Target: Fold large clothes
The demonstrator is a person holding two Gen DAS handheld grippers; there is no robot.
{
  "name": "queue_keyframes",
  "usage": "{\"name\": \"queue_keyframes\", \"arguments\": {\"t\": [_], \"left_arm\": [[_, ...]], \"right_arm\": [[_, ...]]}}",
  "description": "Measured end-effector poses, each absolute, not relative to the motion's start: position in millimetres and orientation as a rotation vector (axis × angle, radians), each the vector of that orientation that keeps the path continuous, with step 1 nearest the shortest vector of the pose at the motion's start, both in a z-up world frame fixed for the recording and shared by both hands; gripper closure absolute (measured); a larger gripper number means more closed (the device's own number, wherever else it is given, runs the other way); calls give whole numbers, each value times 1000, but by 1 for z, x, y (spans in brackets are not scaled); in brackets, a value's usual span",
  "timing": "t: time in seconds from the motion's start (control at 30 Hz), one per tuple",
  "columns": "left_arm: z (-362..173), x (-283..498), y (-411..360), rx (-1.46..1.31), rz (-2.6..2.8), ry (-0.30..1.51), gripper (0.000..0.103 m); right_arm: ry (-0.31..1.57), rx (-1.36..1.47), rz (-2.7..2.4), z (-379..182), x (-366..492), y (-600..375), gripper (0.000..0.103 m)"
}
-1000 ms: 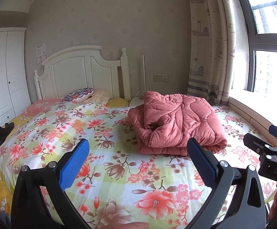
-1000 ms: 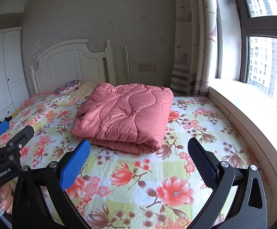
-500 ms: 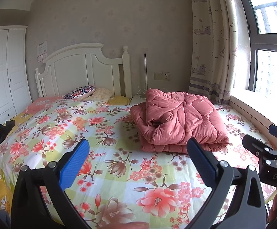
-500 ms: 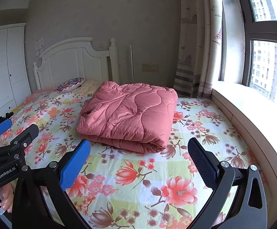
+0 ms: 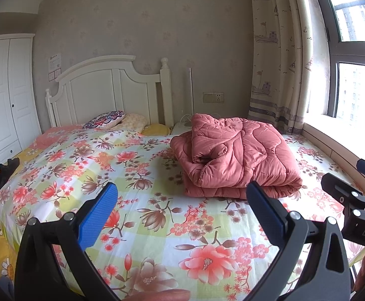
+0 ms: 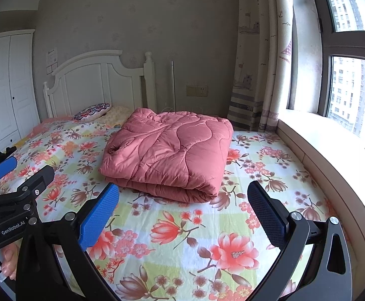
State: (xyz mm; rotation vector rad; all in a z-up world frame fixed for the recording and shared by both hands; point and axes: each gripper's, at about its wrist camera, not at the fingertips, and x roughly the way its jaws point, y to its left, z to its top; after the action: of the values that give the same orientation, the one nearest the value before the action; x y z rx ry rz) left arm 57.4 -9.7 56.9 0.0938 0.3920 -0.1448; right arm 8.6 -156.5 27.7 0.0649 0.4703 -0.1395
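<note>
Left wrist view: left gripper [image 5: 181, 213] spread wide, empty, over floral bed sheet [image 5: 144, 200]; folded pink quilt [image 5: 235, 158] centre right. Right gripper [image 6: 182, 213] likewise agape, holding nothing.

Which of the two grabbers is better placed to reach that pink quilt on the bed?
Probably the right gripper: the pink quilt lies almost straight ahead of its open fingers. From the open left gripper, it sits off to the right.

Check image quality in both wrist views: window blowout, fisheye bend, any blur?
Left wrist: window blown out to white, wardrobe bowed by the fisheye, dark corner vignette, quilt sharp. Right wrist: window bright but buildings readable, sill glaring, quilt crisp, no motion blur.
</note>
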Motion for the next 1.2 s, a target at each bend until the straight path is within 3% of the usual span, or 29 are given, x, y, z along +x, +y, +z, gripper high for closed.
{"name": "queue_keyframes", "arguments": {"t": [1.2], "left_arm": [[73,47,-12,107,-141,395,2]], "right_arm": [[422,-15,-117,39,-18,-151,5]]}}
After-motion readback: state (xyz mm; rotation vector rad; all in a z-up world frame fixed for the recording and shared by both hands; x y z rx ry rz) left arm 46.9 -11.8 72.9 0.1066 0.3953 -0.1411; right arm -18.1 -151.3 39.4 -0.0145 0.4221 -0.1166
